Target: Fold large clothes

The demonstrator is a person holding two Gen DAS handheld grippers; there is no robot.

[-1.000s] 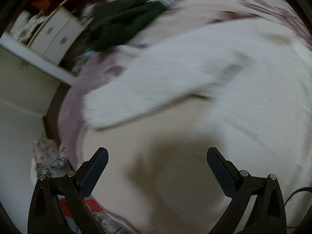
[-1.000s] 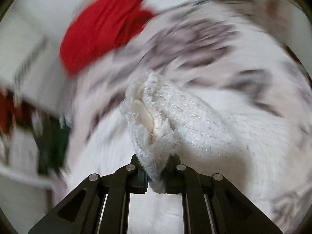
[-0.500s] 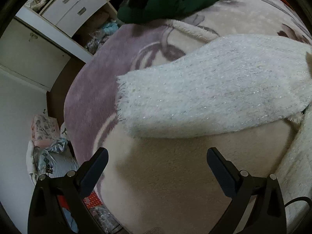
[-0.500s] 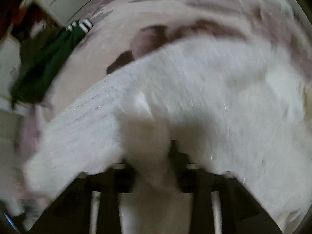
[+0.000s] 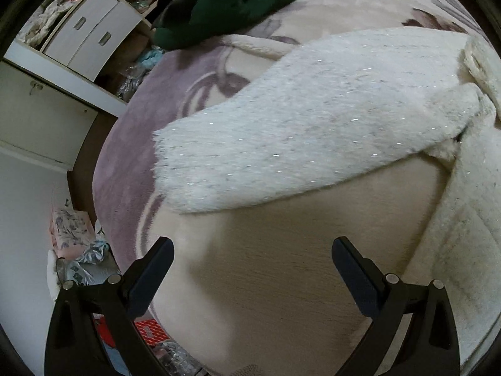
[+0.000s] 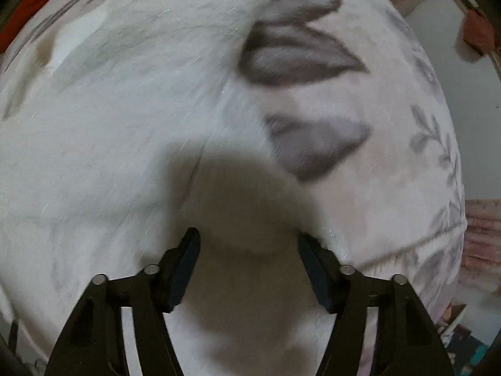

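In the left wrist view, the left gripper (image 5: 252, 263) stood released, its two fingers spread wide at 7 and 5 o'clock with nothing between them, hovering over a bare cream patch of the blanket (image 5: 266, 282). Just beyond, toward 12 o'clock, one sleeve of the fuzzy white sweater (image 5: 313, 125) lay flat across the blanket, its cuff end pointing to 9 o'clock; the sweater's body ran down the frame edge from 2 to 4 o'clock. Farther off, at 12 o'clock, a dark green garment (image 5: 238, 3) lay bunched on the blanket, well apart from the sweater. At 10 o'clock stood a white cabinet with drawers (image 5: 90, 31).

In the right wrist view, which was blurred by motion, the right gripper (image 6: 249, 247) had its fingers parted, gripping nothing, with the white sweater (image 6: 125, 109) spread beneath and beyond them from 9 to 12 o'clock. The blanket's grey leaf pattern (image 6: 294, 59) showed at 1 o'clock.
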